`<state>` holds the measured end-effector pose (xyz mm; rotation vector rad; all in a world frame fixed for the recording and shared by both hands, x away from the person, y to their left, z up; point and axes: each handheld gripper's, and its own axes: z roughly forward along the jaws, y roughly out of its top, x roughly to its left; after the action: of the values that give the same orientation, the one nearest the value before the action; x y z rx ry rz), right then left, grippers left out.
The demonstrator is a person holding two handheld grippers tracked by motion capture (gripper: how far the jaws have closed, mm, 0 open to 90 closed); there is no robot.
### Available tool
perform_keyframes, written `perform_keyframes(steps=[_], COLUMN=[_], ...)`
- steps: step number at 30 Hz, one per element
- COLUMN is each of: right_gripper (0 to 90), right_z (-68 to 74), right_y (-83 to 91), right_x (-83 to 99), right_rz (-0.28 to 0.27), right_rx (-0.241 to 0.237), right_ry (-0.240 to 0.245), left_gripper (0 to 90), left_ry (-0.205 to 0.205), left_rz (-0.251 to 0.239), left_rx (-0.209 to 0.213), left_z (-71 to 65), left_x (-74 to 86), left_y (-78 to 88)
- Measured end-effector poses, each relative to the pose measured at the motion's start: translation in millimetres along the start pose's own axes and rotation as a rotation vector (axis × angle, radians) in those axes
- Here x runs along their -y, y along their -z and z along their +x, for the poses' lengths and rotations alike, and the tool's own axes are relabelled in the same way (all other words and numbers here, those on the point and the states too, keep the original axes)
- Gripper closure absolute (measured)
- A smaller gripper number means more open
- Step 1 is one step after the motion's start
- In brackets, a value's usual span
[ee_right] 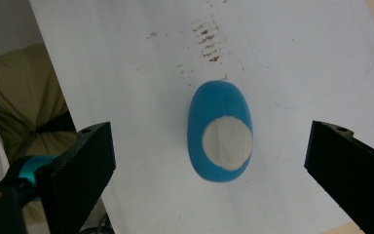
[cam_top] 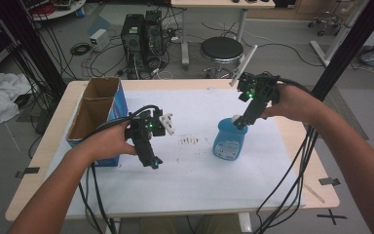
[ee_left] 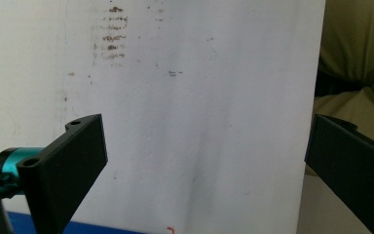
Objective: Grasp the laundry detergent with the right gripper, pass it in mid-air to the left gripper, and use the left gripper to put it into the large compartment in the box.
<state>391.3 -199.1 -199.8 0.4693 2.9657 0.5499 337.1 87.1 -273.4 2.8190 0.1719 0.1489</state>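
The tabletop (cam_top: 316, 195) has a big white sheet (cam_top: 199, 180) on it. A cardboard box (cam_top: 95, 109) sits at its left. The blue bottle (cam_top: 229, 139) stands on the sheet, right under the spread right tongs (cam_top: 240, 122). The left tongs (cam_top: 153, 163), spread too, are well apart from it.

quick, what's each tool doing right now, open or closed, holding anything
Left tool: open, holding nothing, above the white sheet.
Right tool: open, holding nothing, jaws spread either side of the blue bottle, not touching it.
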Motion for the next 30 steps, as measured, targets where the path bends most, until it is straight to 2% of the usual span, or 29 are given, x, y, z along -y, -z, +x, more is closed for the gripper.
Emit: perform_keyframes(steps=[8,17,24,26,30], right_gripper=[3.4,3.4,3.4,3.4,3.4], right_z=[2.5,3.8,2.2,1.1,-1.4], right_y=[2.3,-13.5,-24.0,-27.5,-34.8], right_x=[28.7,61.2,79.3,87.0,95.9], right_rz=[-0.066,-0.153,-0.195,-0.229,-0.242], right_rx=[0.016,0.003,-0.012,-0.016,-0.011], right_ry=[-0.034,-0.051,-0.071,-0.063,-0.073], left_gripper=[1.7,1.7,1.7,1.7,1.7], left_ry=[0.003,0.005,0.007,0.012,0.015], left_rz=[0.001,0.004,0.007,0.003,0.002], left_rx=[-0.002,0.001,0.005,0.004,0.004], left_z=[0.5,1.1,1.6,2.0,3.3], left_x=[2.0,0.7,1.1,2.1,3.1], left_y=[-2.6,-6.1,-8.0,-8.8,-10.0])
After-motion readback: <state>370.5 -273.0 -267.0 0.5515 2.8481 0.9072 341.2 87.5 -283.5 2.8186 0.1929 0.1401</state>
